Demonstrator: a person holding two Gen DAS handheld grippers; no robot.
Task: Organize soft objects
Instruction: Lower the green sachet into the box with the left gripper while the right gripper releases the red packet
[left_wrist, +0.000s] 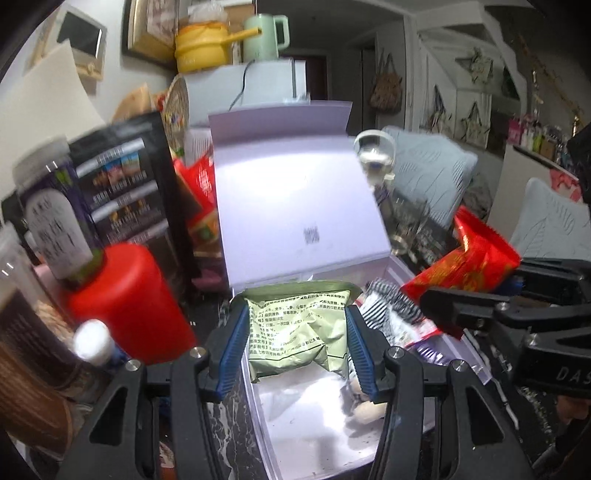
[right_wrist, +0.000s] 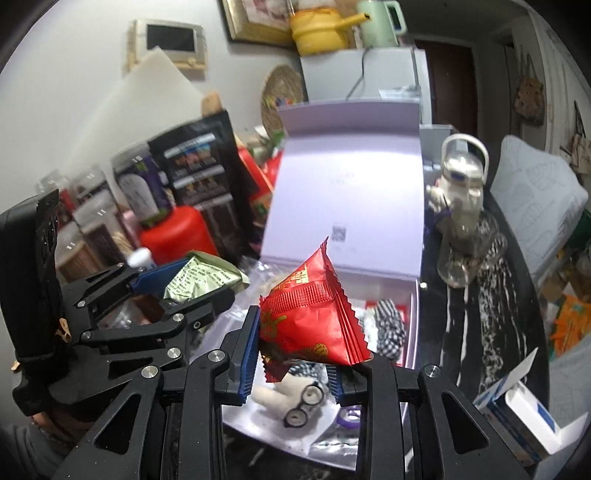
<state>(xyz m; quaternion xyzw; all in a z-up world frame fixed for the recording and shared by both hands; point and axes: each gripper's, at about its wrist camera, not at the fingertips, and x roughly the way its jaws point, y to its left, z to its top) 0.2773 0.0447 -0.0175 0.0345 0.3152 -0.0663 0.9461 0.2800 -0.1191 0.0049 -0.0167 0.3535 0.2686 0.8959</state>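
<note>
My left gripper (left_wrist: 295, 332) is shut on a pale green snack packet (left_wrist: 295, 328) and holds it over the open lilac box (left_wrist: 314, 417). The packet and left gripper also show in the right wrist view (right_wrist: 199, 282). My right gripper (right_wrist: 295, 347) is shut on a red snack packet (right_wrist: 314, 317) above the box (right_wrist: 413, 314); it shows in the left wrist view (left_wrist: 472, 266) too. Inside the box lie a black-and-white checked soft item (right_wrist: 389, 328) and a cream plush toy with black glasses (right_wrist: 291, 398).
The box lid (left_wrist: 295, 206) stands upright behind. A red bottle (left_wrist: 133, 302), jars and a black package (left_wrist: 125, 192) crowd the left. A glass jar (right_wrist: 465, 236) stands on the dark marbled table (right_wrist: 491, 314) at right. A blue-white carton (right_wrist: 517, 413) lies at right front.
</note>
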